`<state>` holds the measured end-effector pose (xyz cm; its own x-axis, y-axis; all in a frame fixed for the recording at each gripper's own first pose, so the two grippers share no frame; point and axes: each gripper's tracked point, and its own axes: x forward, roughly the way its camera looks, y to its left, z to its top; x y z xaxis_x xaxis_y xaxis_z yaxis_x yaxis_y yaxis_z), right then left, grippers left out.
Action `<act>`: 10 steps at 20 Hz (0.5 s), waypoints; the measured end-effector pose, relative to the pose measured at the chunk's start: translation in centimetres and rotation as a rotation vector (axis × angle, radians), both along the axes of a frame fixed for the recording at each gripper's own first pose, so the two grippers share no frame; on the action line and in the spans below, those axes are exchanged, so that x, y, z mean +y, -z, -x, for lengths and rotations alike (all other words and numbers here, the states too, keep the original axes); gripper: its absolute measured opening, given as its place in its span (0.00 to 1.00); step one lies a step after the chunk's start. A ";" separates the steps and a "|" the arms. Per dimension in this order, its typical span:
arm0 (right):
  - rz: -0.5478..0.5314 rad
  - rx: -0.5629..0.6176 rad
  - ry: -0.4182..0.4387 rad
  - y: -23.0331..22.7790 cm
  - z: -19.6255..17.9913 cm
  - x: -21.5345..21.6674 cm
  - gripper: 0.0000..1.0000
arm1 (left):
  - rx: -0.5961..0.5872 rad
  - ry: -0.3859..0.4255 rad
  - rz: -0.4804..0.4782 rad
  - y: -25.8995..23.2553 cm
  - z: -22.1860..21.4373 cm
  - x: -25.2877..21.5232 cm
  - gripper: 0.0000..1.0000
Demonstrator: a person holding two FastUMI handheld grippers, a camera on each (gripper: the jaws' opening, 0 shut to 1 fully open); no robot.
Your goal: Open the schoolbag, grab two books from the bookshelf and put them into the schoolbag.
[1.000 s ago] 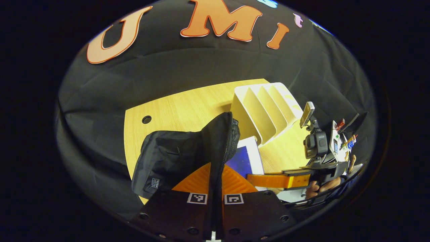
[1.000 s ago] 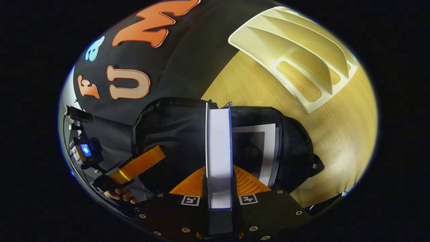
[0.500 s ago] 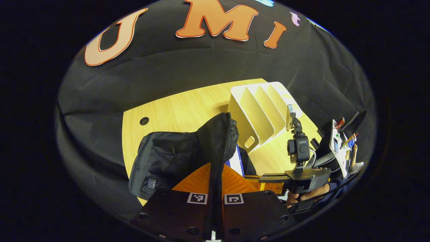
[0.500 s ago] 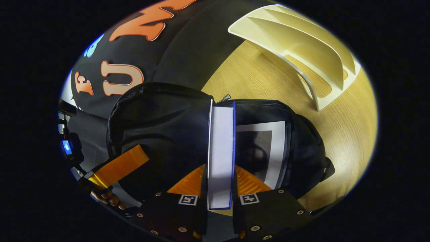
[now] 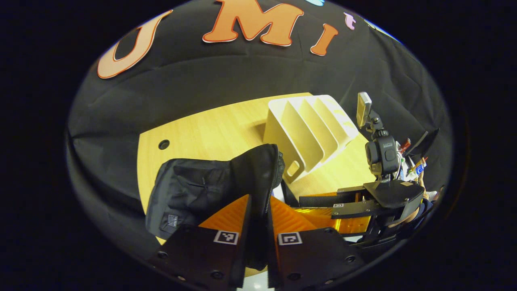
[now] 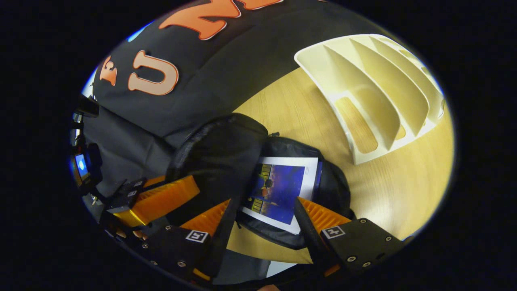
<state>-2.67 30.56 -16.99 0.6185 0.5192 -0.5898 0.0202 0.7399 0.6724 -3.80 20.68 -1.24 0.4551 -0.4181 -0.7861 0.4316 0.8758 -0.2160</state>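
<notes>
Right gripper (image 6: pixel 264 218): nearest, jaws wide and empty, poised above the open bag.
Book (image 6: pixel 278 193): lying flat inside the schoolbag (image 6: pixel 335 190).
Left gripper (image 5: pixel 258 210): pinching the bag's raised flap (image 5: pixel 258 169), holding the mouth open.
Risk: if that pinch slips, the flap could drop over the book.
Bookshelf (image 5: pixel 309 129): farther back on the table (image 5: pixel 210 129), slots bare.

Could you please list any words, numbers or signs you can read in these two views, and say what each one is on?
No text can be read as words.
Small patch on the black fabric schoolbag: too small to read.
Cover of the blue book with a white border lying in the bag: print too blurred to read.
Square black-and-white coded markers at the bottom of each view: patterns, no words.
</notes>
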 end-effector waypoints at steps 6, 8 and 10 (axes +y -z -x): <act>0.126 -0.093 0.105 -2.5 0.1 -6.0 0.98 | -0.021 0.042 0.056 -0.3 0.6 -2.7 0.65; 0.153 -0.112 0.144 -3.4 0.1 -7.8 0.98 | -0.063 0.055 0.057 -1.0 0.2 -3.3 0.79; 0.172 -0.130 0.184 -4.4 -0.2 -9.8 0.98 | -0.108 0.059 0.049 -1.8 -0.2 -4.3 0.94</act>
<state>-2.44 20.80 -12.56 0.7692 0.2906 -0.5691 0.0864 0.8351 0.5432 -3.58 16.40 0.52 0.5091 -0.4836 -0.7120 0.5054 0.8376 -0.2075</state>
